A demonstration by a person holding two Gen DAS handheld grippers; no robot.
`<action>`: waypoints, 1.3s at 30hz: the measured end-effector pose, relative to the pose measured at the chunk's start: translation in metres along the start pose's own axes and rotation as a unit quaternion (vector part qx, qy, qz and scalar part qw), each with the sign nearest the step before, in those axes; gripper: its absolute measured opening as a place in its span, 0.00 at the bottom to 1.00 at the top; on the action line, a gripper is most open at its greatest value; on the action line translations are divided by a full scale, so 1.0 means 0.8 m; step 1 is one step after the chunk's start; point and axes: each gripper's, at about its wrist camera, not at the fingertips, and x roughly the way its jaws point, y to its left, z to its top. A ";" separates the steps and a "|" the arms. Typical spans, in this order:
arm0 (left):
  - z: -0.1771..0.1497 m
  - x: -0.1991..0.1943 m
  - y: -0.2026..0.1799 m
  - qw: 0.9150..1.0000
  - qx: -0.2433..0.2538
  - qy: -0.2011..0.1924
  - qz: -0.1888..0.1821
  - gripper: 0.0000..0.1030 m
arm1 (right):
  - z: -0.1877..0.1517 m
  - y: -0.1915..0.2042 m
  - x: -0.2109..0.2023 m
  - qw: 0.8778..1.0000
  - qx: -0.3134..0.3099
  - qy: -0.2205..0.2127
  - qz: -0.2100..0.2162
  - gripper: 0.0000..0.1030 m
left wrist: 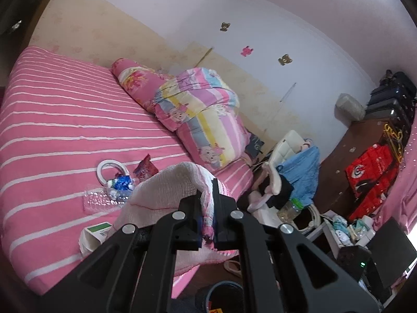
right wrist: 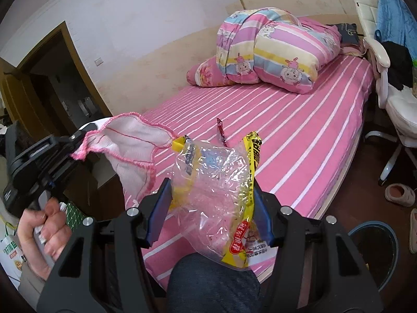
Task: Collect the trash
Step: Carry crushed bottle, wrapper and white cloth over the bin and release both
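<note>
Bed (right wrist: pixel 299 140) with a pink sheet striped in white fills both views. Rolled quilt (right wrist: pixel 271 52) in pink, yellow and blue cartoon stripes sits at its far end, against a pink floral pillow (right wrist: pixel 206 74). White padded chair (right wrist: pixel 391 78) stands just beside the bed, with a blue cloth (right wrist: pixel 391 10) draped over its back.

White mesh cloth bag edged in pink stitching (right wrist: pixel 130 143) hangs over the near bed edge; its rim is pinched tight between the closed jaws of the left gripper (left wrist: pixel 207 208), and its mouth sags open toward the right gripper. The person's left hand (right wrist: pixel 44 224) wraps the handle.

Right gripper (right wrist: pixel 211 208) is clamped on a crumpled clear plastic snack wrapper with yellow printed edges and a red label (right wrist: pixel 216 182), blue pads (right wrist: pixel 159 208) pressing both sides. The wrapper is held above the near bed edge, just beside the bag mouth, not inside it.

Dark round bin with a blue rim (right wrist: pixel 375 250) stands on the floor at the bed's foot.

Loose trash on the sheet, left wrist view: crushed clear plastic bottle with a blue label (left wrist: pixel 109 195), white tape roll (left wrist: pixel 110 168), red foil packet (left wrist: pixel 144 169), white-and-green carton (left wrist: pixel 95 232) at the edge.
</note>
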 end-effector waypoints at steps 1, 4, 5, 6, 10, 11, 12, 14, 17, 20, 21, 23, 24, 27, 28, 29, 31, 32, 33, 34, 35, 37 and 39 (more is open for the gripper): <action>0.002 0.005 0.006 1.000 -0.005 0.003 0.003 0.04 | -0.001 -0.001 0.001 1.000 0.002 0.002 0.001 0.57; 0.002 0.019 0.023 1.000 -0.021 0.009 0.006 0.04 | -0.005 -0.001 0.005 1.000 0.002 0.005 0.002 0.57; 0.000 0.023 0.028 1.000 -0.023 0.012 0.011 0.04 | -0.006 -0.002 0.007 1.000 0.003 0.007 0.002 0.57; -0.006 0.027 0.037 0.999 -0.034 0.021 0.014 0.04 | -0.007 -0.003 0.009 1.000 0.005 0.009 0.003 0.57; -0.045 0.021 0.056 0.996 -0.067 0.054 0.016 0.04 | -0.016 -0.005 0.013 1.000 0.004 0.017 0.002 0.57; -0.057 0.017 0.058 0.995 -0.074 0.064 0.016 0.04 | -0.018 -0.005 0.013 1.000 0.002 0.018 0.000 0.57; -0.071 0.011 0.060 0.993 -0.086 0.073 0.012 0.04 | -0.019 -0.007 0.014 1.000 0.002 0.020 -0.002 0.57; -0.086 0.001 0.063 0.991 -0.108 0.082 0.008 0.04 | -0.021 -0.009 0.012 1.000 0.002 0.021 -0.004 0.57; -0.098 -0.019 0.059 0.989 -0.123 0.082 -0.002 0.04 | -0.023 -0.009 0.008 1.000 0.000 0.021 -0.004 0.57; -0.097 -0.037 0.039 0.991 -0.109 0.079 -0.010 0.04 | -0.022 -0.007 0.000 1.000 0.000 0.016 -0.001 0.57; -0.097 -0.042 0.030 0.991 -0.105 0.079 -0.017 0.04 | -0.023 -0.007 -0.002 1.000 0.000 0.015 0.000 0.57; -0.096 -0.049 0.016 0.992 -0.097 0.077 -0.025 0.04 | -0.023 -0.007 -0.008 1.000 0.002 0.012 0.004 0.57; -0.095 -0.051 0.007 0.992 -0.093 0.076 -0.032 0.04 | -0.023 -0.006 -0.013 1.000 0.002 0.011 0.005 0.57; -0.094 -0.048 -0.016 0.992 -0.088 0.077 -0.049 0.04 | -0.025 -0.005 -0.030 1.000 -0.006 0.005 0.003 0.57; -0.094 -0.046 -0.023 0.992 -0.087 0.078 -0.055 0.04 | -0.025 -0.006 -0.037 1.000 -0.008 0.002 0.002 0.57; -0.095 -0.041 -0.033 0.991 -0.084 0.081 -0.063 0.04 | -0.026 -0.007 -0.042 1.000 -0.009 0.000 0.000 0.57; -0.096 -0.033 -0.052 0.990 -0.077 0.086 -0.076 0.04 | -0.027 -0.014 -0.058 1.000 -0.011 -0.008 -0.009 0.57; -0.098 -0.029 -0.059 0.990 -0.074 0.089 -0.082 0.04 | -0.028 -0.021 -0.068 1.000 -0.008 -0.011 -0.015 0.57; -0.099 -0.021 -0.070 0.989 -0.070 0.095 -0.088 0.04 | -0.028 -0.026 -0.074 1.000 -0.006 -0.013 -0.018 0.57; -0.102 -0.014 -0.078 0.989 -0.066 0.099 -0.092 0.04 | -0.029 -0.034 -0.083 1.000 -0.003 -0.016 -0.024 0.57; -0.105 -0.004 -0.089 0.987 -0.061 0.107 -0.099 0.04 | -0.029 -0.039 -0.088 0.999 -0.001 -0.018 -0.028 0.57; -0.113 0.013 -0.103 0.985 -0.058 0.120 -0.108 0.04 | -0.030 -0.056 -0.103 0.999 0.006 -0.024 -0.040 0.57; -0.124 0.035 -0.121 0.982 -0.052 0.138 -0.117 0.04 | -0.032 -0.073 -0.115 0.998 0.011 -0.027 -0.053 0.57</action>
